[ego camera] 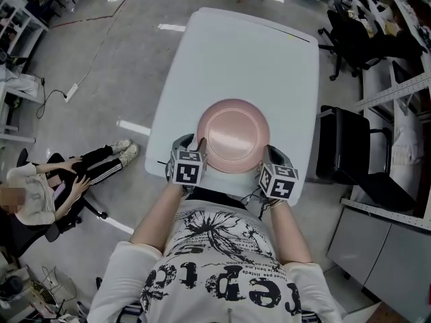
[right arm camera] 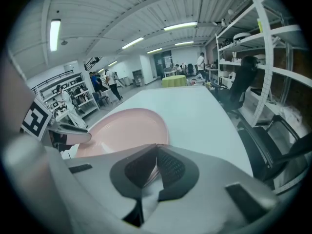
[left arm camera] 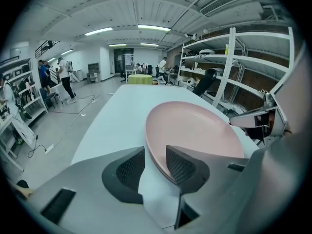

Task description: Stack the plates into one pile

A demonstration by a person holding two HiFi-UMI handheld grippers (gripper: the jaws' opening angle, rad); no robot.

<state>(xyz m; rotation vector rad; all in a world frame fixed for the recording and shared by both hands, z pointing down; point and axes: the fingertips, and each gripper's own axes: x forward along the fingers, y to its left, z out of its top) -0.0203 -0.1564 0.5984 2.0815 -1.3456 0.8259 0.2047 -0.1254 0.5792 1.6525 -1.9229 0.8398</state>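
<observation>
White table (ego camera: 269, 66) bears pink plates (ego camera: 234, 134) (black chair (ego camera: 345, 150) beside); left gripper (left arm camera: 155, 151) agape, right gripper (right arm camera: 156, 149) clamping rim.

A white table (ego camera: 269, 66) is flanked by a black chair (ego camera: 350, 42); a person (ego camera: 47, 194) is seated nearby, and metal shelving (left arm camera: 229, 62) is seen alongside.

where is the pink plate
In the head view the pink plate lies at the near edge of the white table, between the left gripper and right gripper.

I'm seeing smooth, glossy pink plates (left arm camera: 195, 128) at my left claw's (left arm camera: 155, 154) ribbed dark pads (left arm camera: 181, 167), lying on a matt white table (left arm camera: 117, 118).
</observation>
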